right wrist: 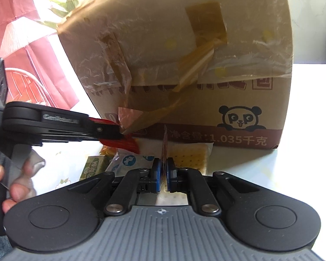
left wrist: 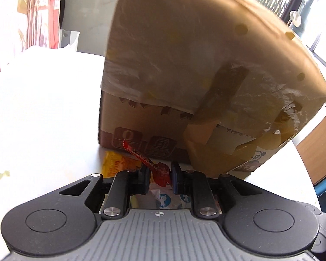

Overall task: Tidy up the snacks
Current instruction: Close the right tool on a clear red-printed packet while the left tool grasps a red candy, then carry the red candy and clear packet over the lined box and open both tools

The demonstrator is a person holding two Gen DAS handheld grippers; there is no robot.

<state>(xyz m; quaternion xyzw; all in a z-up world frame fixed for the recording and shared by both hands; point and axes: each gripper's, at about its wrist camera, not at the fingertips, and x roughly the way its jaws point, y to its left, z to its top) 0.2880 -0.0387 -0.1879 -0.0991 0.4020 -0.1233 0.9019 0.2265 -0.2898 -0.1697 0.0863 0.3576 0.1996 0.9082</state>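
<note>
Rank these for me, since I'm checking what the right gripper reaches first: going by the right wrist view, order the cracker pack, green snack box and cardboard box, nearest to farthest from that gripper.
1. cracker pack, just beyond the right gripper, slightly right.
2. green snack box, off to the left.
3. cardboard box, behind everything.

Strong daylight comes from the window (left wrist: 302, 4) behind, so the white tabletop (left wrist: 43, 108) is overexposed and almost without detail in both views. The cardboard box (right wrist: 184, 54) is backlit, its near face in shade, with glare on the tape. The fisheye lens bends the box edges, and the upper flap looks soft
</note>
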